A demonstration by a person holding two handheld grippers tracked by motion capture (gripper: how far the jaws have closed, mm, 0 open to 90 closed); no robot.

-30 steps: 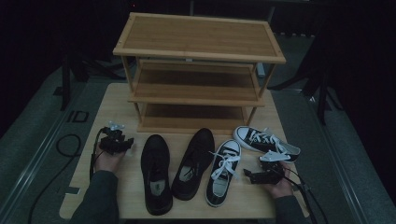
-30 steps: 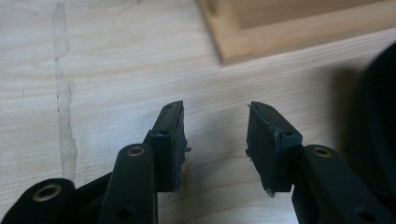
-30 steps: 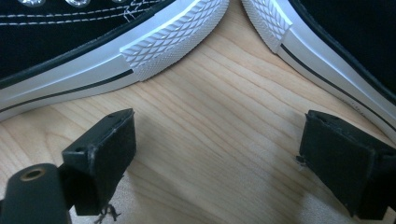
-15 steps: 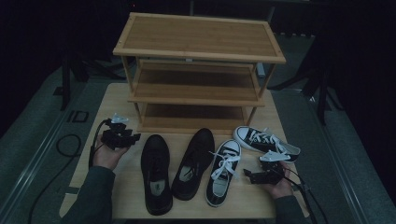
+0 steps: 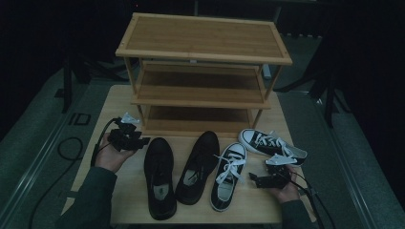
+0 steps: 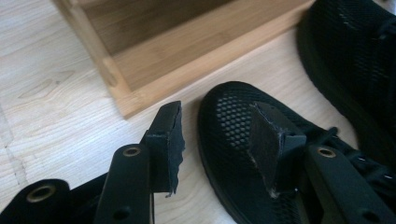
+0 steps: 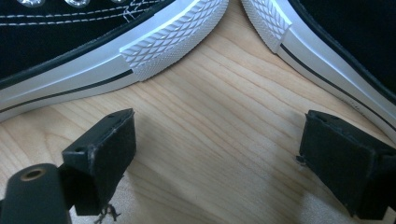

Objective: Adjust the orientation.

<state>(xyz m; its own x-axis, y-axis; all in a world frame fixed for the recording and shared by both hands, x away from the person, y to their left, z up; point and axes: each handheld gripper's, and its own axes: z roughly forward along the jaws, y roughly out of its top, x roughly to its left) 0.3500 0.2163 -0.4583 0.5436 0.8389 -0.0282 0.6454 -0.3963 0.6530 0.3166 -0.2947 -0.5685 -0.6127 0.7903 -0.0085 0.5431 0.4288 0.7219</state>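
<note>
A three-shelf wooden shoe rack [image 5: 203,40] stands at the back of the table. In front of it lie two black mesh shoes [image 5: 157,179] [image 5: 198,167] and two black-and-white sneakers [image 5: 229,176] [image 5: 272,145]. My left gripper [image 5: 143,141] hovers open at the toe of the left black shoe [image 6: 229,121], one pad [image 6: 166,144] beside the toe and the other [image 6: 268,144] over it. My right gripper [image 5: 253,180] is open wide above bare table, pointing at the gap between the two sneakers' rubber soles [image 7: 93,51] [image 7: 336,51].
The rack's bottom rail and corner post [image 6: 187,56] lie just beyond the left gripper. The second black shoe [image 6: 355,70] sits to its right. Bare light wood of the table [image 5: 119,200] shows at the front left. Cables [image 5: 71,148] trail off the table's left side.
My left gripper has moved a little forward and right, closer to the rack and the black shoe's toe. The right gripper has barely moved.
</note>
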